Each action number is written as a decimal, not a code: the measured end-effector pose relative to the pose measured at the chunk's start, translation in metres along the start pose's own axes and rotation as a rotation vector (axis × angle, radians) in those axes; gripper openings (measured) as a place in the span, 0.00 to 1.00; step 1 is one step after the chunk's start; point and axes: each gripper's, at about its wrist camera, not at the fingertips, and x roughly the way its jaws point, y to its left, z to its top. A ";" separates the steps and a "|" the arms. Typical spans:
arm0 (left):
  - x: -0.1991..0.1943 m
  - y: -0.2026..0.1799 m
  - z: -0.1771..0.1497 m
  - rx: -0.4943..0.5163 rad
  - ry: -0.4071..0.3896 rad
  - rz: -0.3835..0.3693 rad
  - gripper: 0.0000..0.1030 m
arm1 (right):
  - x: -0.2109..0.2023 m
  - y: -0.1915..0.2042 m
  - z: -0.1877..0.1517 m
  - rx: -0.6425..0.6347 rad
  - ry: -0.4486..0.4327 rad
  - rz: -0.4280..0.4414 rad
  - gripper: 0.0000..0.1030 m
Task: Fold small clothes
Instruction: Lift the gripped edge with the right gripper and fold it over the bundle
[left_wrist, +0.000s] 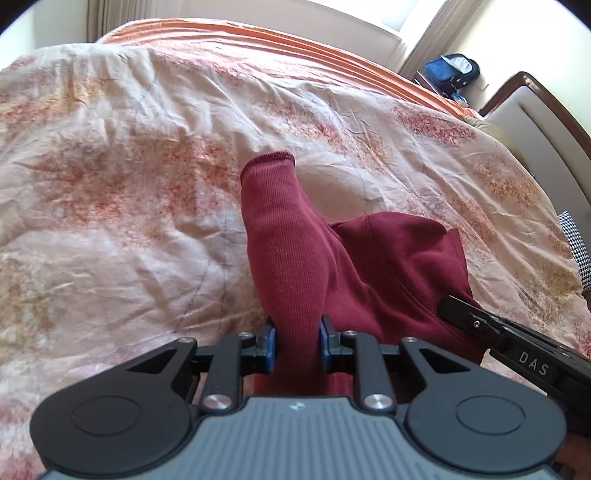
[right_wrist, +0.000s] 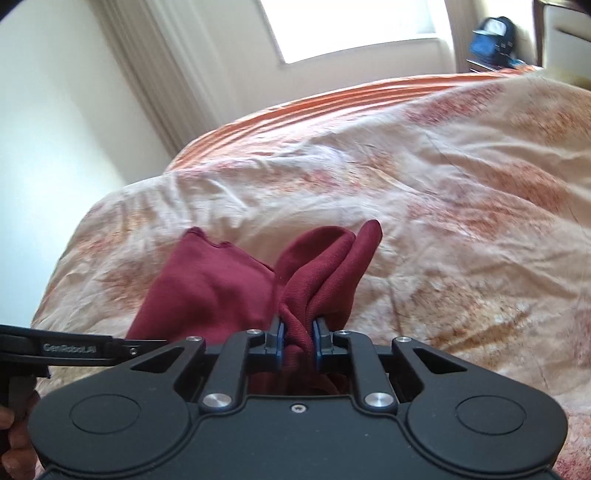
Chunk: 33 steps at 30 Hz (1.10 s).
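Maroon ribbed garment (left_wrist: 295, 254) pinched by left claw (left_wrist: 297, 341) and right claw (right_wrist: 298, 343); probably sleeves, so lift evenly, taut, above bed (left_wrist: 129, 166).

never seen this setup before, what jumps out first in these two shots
The dark red ribbed knit garment stands out at centre, pinched by both tongs: the left tongs clamp a sleeve-like tube, the right tongs a bunched fold. Behind it spreads the crumpled cream bedspread with reddish floral print, and a blue backpack sits far back.
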 end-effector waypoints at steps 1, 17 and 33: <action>-0.004 0.000 -0.002 -0.004 -0.004 0.006 0.23 | -0.004 0.003 0.000 -0.005 0.001 0.012 0.15; -0.066 0.061 -0.007 -0.053 -0.044 0.013 0.22 | -0.024 0.087 -0.005 -0.069 -0.023 0.061 0.15; -0.093 0.149 0.032 -0.013 -0.068 0.055 0.22 | 0.020 0.183 0.001 -0.063 -0.042 0.090 0.15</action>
